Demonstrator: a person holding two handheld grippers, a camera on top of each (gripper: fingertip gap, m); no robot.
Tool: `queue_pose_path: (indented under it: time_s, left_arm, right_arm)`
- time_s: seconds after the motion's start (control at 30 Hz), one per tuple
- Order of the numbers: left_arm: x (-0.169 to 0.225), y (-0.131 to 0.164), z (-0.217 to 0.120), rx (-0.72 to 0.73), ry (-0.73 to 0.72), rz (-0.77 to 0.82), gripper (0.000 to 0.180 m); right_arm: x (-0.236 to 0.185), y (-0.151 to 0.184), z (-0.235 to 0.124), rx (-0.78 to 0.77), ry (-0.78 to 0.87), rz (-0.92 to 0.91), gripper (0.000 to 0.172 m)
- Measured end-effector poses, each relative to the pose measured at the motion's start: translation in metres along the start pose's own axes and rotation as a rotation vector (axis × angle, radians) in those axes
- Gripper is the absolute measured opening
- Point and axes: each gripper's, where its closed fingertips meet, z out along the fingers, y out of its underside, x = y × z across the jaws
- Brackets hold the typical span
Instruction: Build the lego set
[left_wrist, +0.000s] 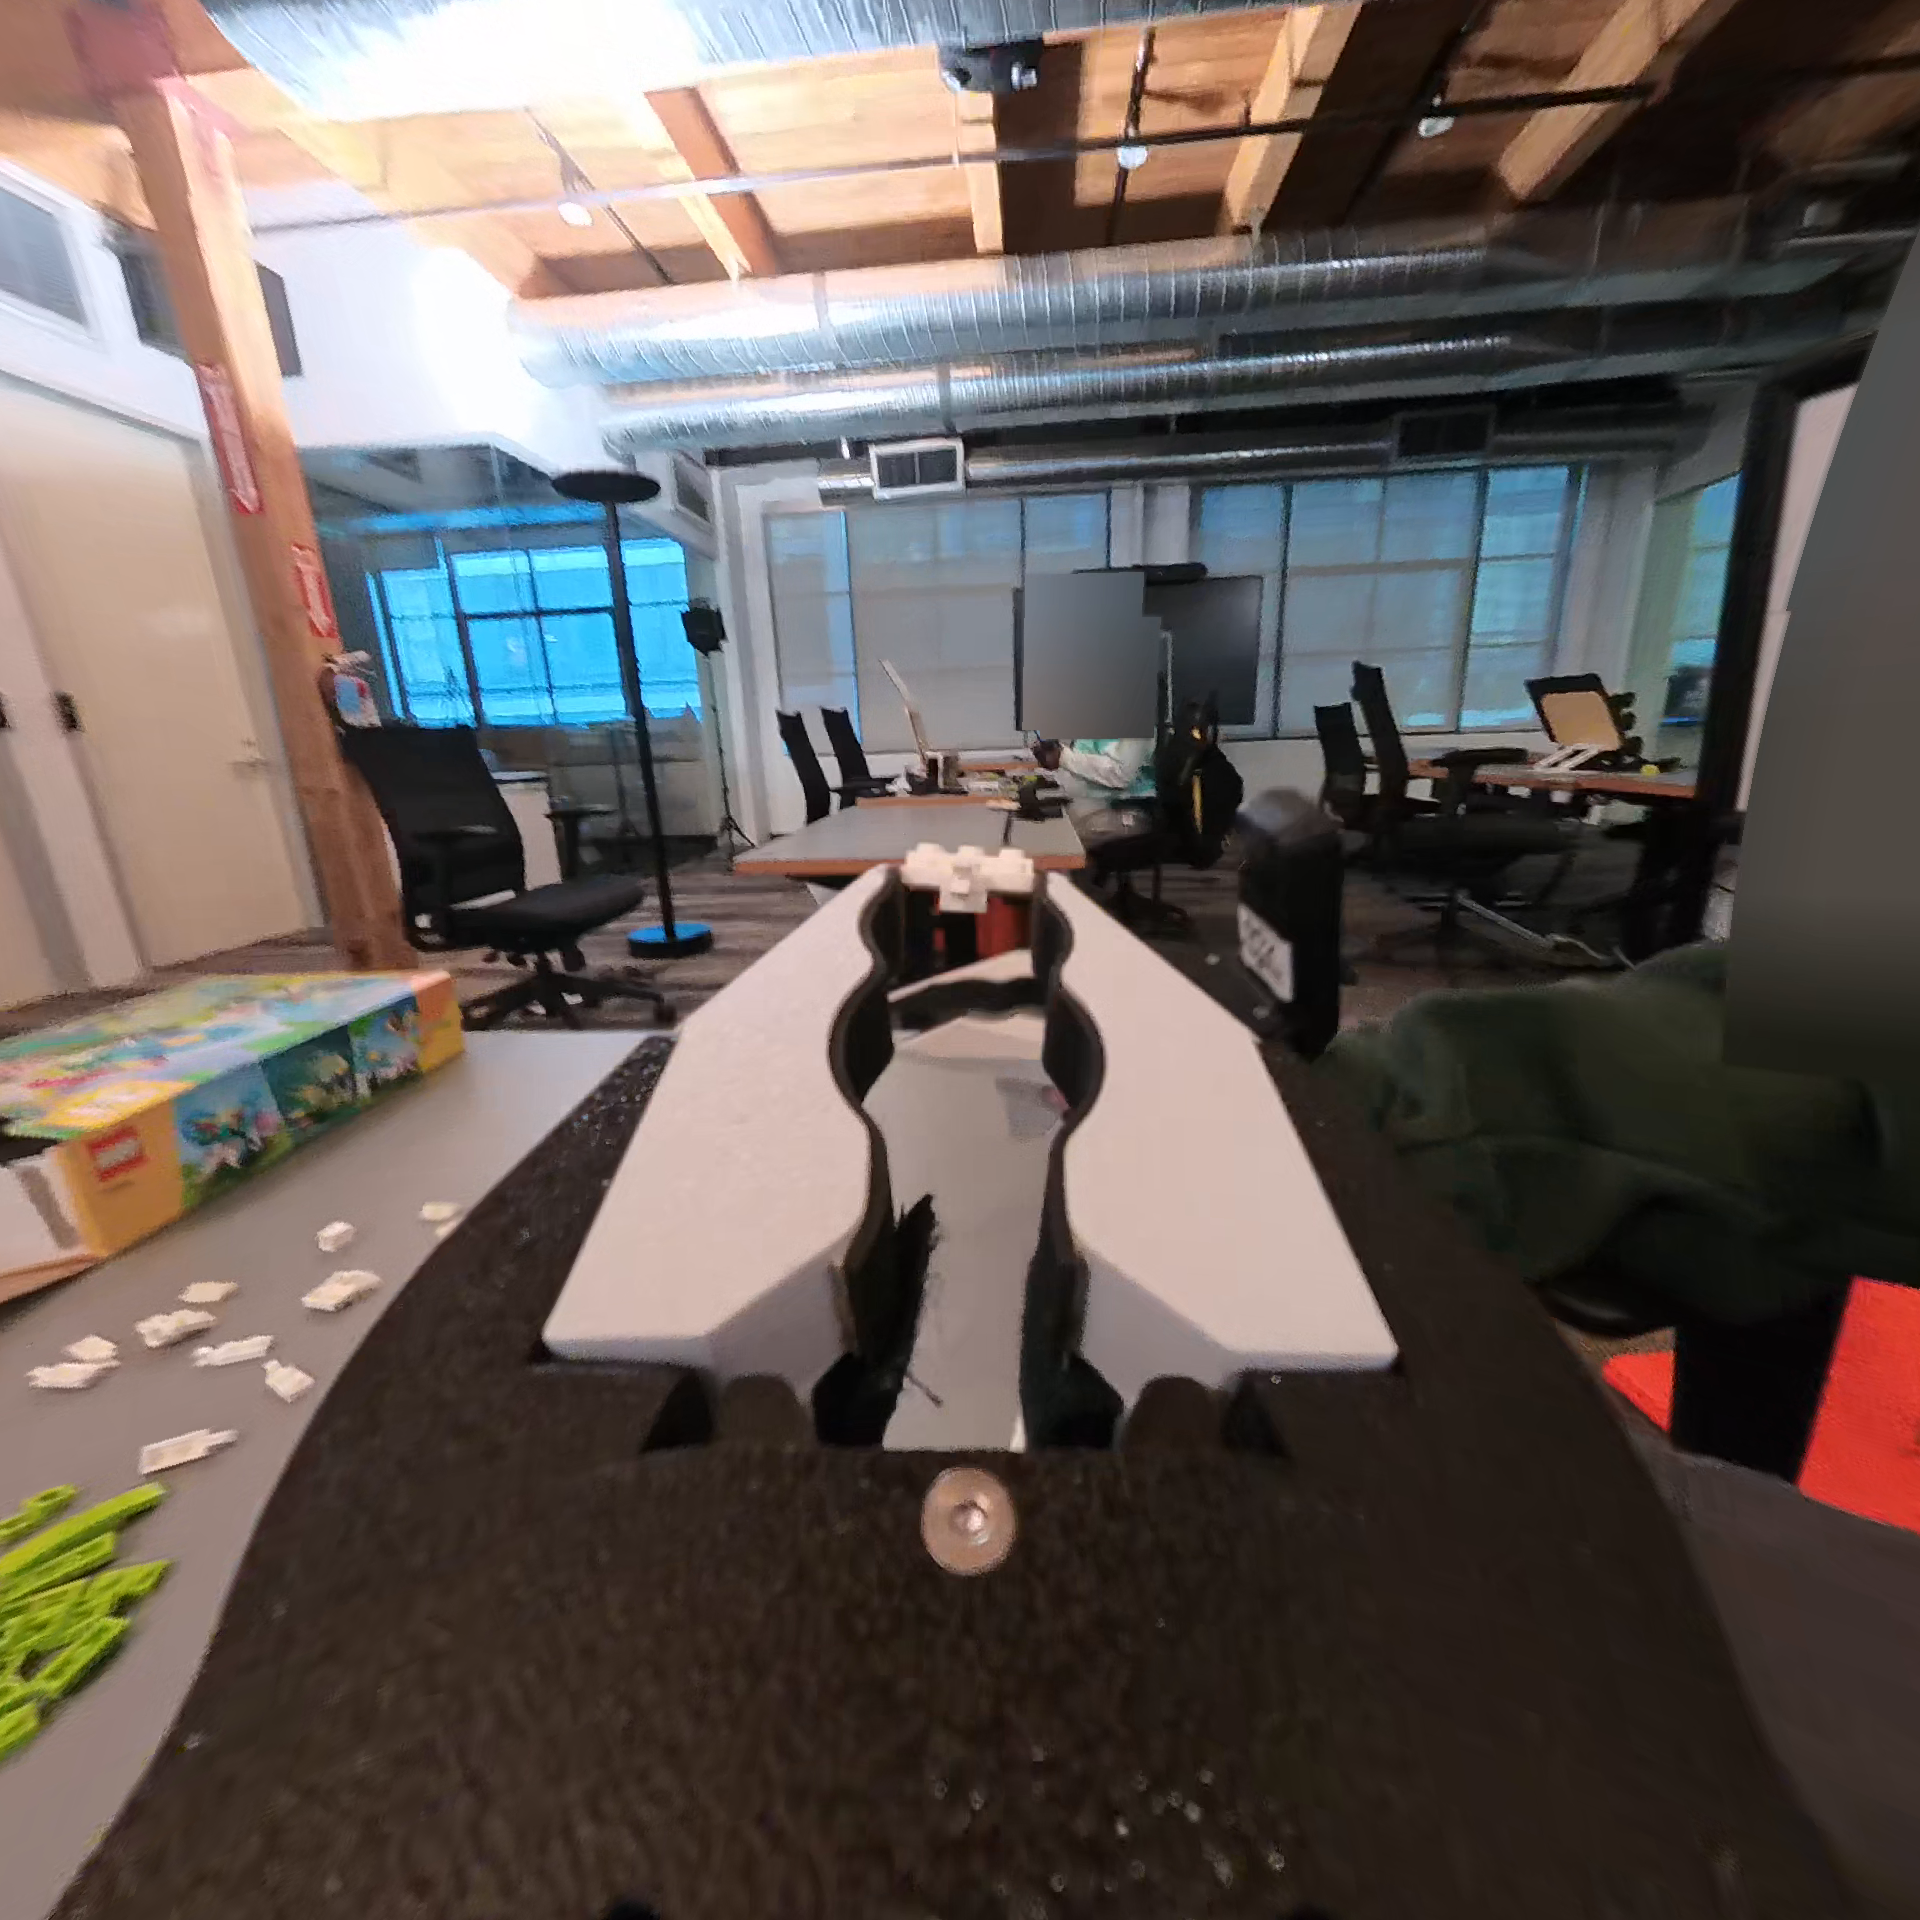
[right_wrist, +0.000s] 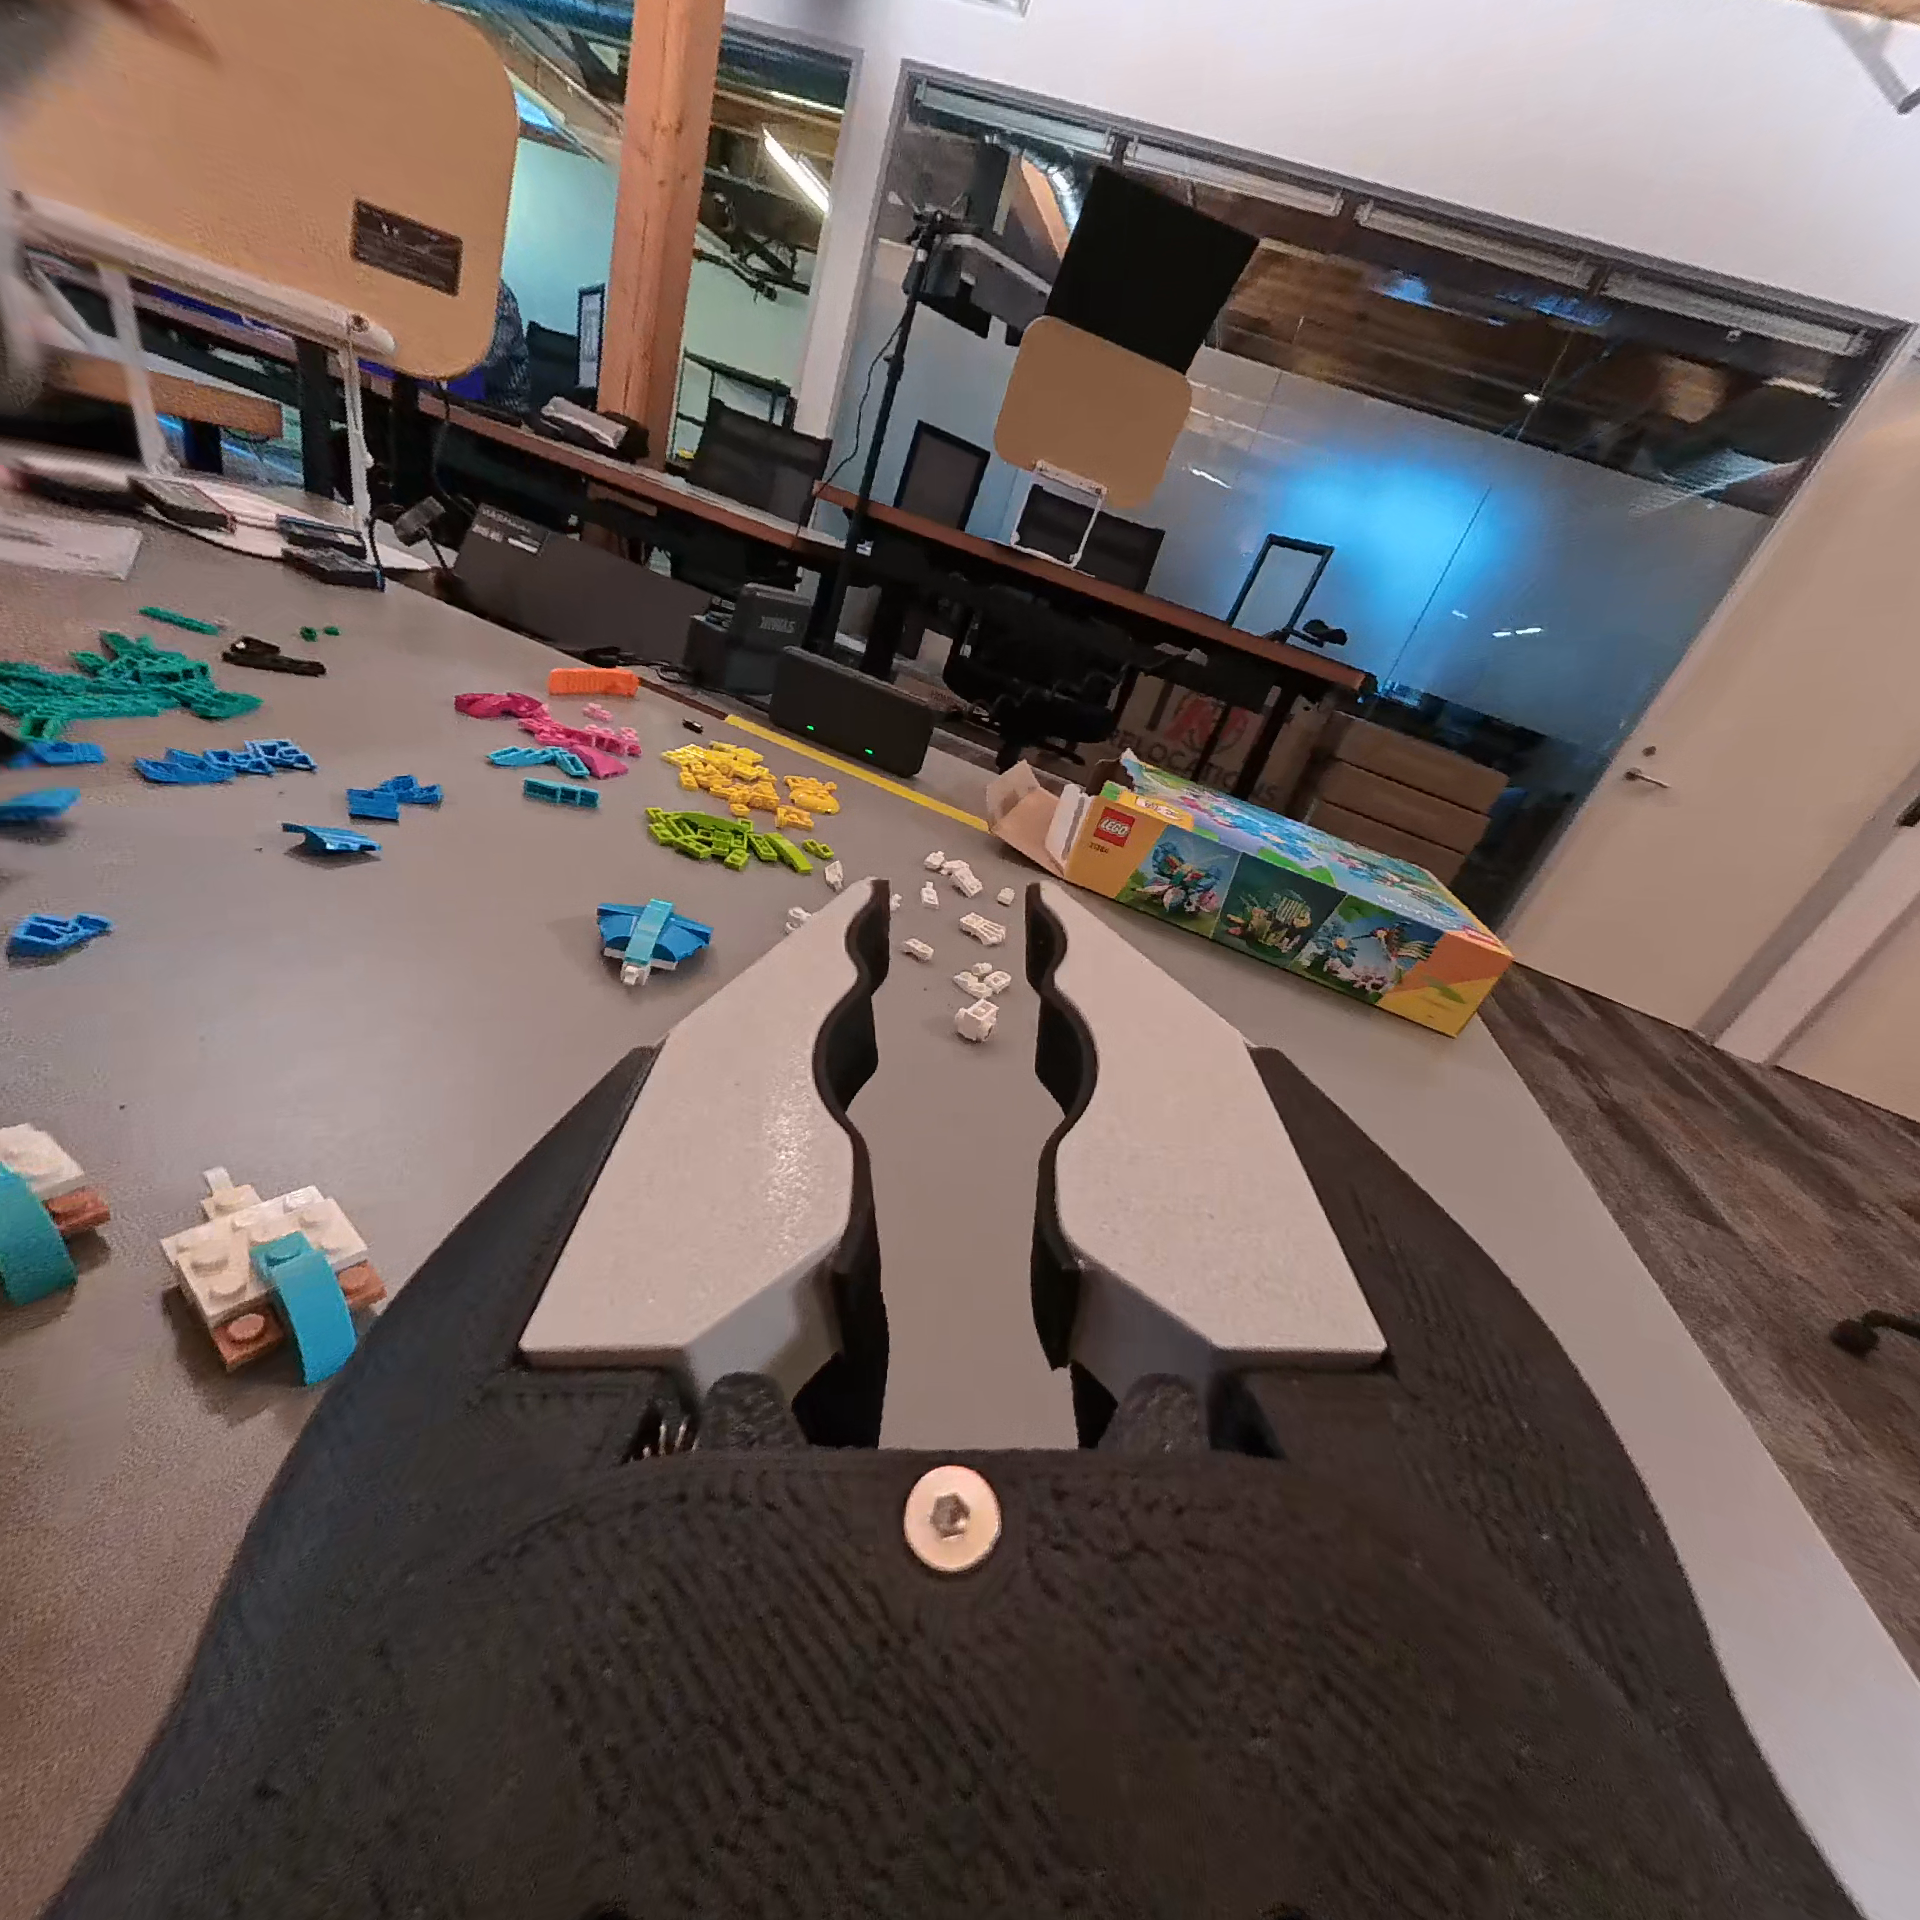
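the left tool (left_wrist: 971, 894) is raised off the grey table (left_wrist: 436, 1122) and pinches a small stack of plastic bricks, white plates on top of a red-brown and black block (left_wrist: 971, 888), right at its tips; both pads look pressed against the stack's sides, which reads as a hold that leaves the studded top free and facing up. just right of it a dark green sleeve (left_wrist: 1621, 1122) and the black body of the other tool (left_wrist: 1288, 914) sit close by. on the table to the left lie loose small white plastic pieces (left_wrist: 208, 1330), a heap of lime green bricks (left_wrist: 62, 1600) and, farther off, a colourful cardboard toy box (left_wrist: 239, 1081). the right tool (right_wrist: 956, 899) grips nothing, its jaws parted low over the table with a scatter of small white pieces (right_wrist: 977, 977) showing through the gap and just beyond the tips, seemingly the nearest things to it. around it the parts are sorted by colour, probably so each kind is easy to find: lime green (right_wrist: 727, 836), yellow (right_wrist: 748, 779), pink (right_wrist: 561, 727) and blue (right_wrist: 229, 764) farther left, a blue fan-shaped assembly (right_wrist: 652, 935) nearer, and a white and teal part-built piece (right_wrist: 270, 1273) at near left. the opened box (right_wrist: 1278, 894) lies to the right.
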Motion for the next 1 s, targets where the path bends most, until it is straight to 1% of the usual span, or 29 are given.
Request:
queue_pose_path:
  time_s: [0.1,0.23,0.3,0.37,0.5,0.63,0.8,0.87,1.0]
  left_arm:
    - [0.026,-0.039,-0.024,0.031,-0.089,0.112,0.022]
    - [0.055,-0.096,-0.076,0.057,-0.274,0.273,0.022]
    - [0.068,-0.118,-0.106,0.082,-0.37,0.289,0.022]
    - [0.078,-0.132,-0.135,0.098,-0.464,0.292,0.022]
    - [0.102,-0.146,-0.185,0.112,-0.612,0.332,0.022]
    - [0.119,-0.153,-0.222,0.124,-0.702,0.338,0.022]
    - [0.143,-0.157,-0.246,0.166,-0.739,0.311,0.022]
    - [0.155,-0.157,-0.252,0.163,-0.75,0.309,0.022]
    - [0.19,-0.165,-0.268,0.151,-0.774,0.362,0.022]
  right_arm:
    - [0.001,-0.004,0.0,0.032,-0.003,0.007,0.028]
    - [0.006,-0.01,0.002,0.08,0.004,0.017,0.035]
    - [0.012,-0.011,0.004,0.094,0.023,0.039,0.041]
    - [0.017,-0.014,0.003,0.117,0.046,0.065,0.046]
    - [0.021,-0.021,-0.005,0.158,0.103,0.096,0.055]
    - [0.009,-0.031,-0.028,0.173,0.129,0.105,0.059]
    - [-0.011,-0.04,-0.054,0.155,0.158,0.018,0.06]
    - [-0.019,-0.045,-0.062,0.16,0.157,0.012,0.061]
    - [-0.033,-0.051,-0.079,0.163,0.16,-0.005,0.064]
